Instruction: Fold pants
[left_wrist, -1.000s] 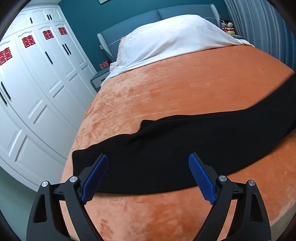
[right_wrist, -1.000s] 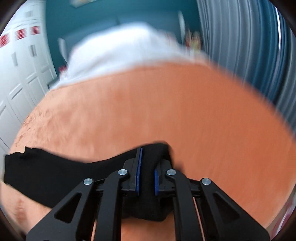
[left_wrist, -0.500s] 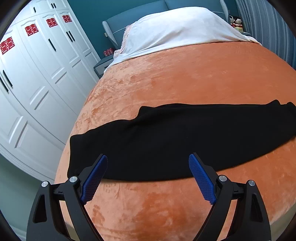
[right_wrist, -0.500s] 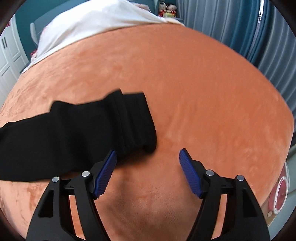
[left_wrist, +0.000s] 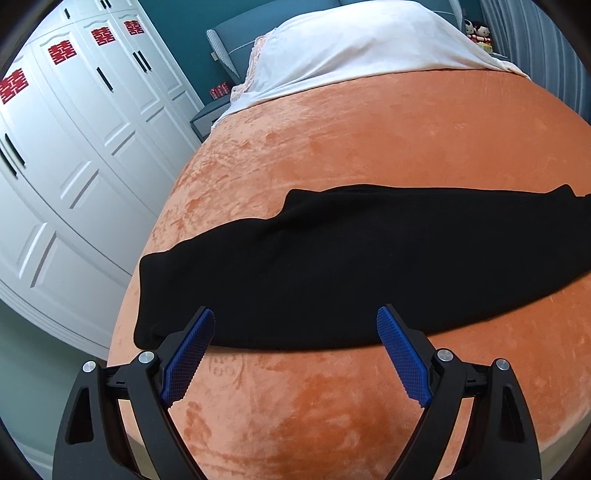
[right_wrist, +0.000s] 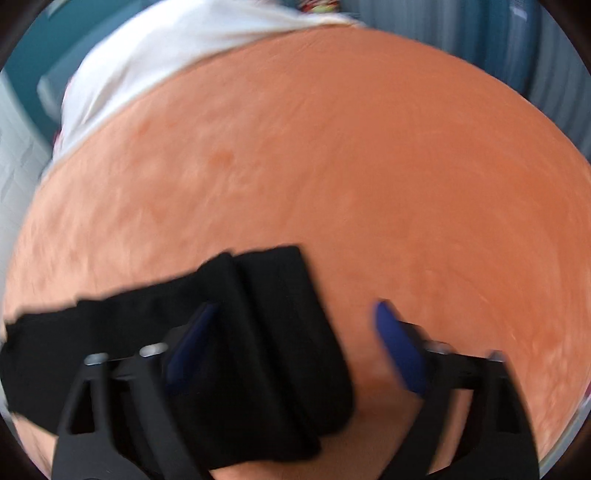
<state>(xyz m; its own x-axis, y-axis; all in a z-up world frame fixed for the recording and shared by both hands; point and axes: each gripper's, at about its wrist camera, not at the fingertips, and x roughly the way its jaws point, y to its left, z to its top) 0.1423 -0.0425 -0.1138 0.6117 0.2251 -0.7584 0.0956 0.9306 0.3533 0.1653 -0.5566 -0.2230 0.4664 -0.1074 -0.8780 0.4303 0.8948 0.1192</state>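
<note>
We saw the black pants (left_wrist: 351, 266) lying flat across the orange bed (left_wrist: 369, 147), our left hand-held gripper (left_wrist: 295, 345) spread wide and released over their near edge, our right hand-held gripper (right_wrist: 291, 347) closing with one pants end between its pads, not yet pinched

Two wrist fisheyes, both angled down over the bed
Left view looks along the orange blanket (left_wrist: 369, 140) toward the wardrobe (left_wrist: 74, 147); right view closer, blurred; both share black pants (left_wrist: 332, 266) and white pillow (right_wrist: 155, 51)
</note>
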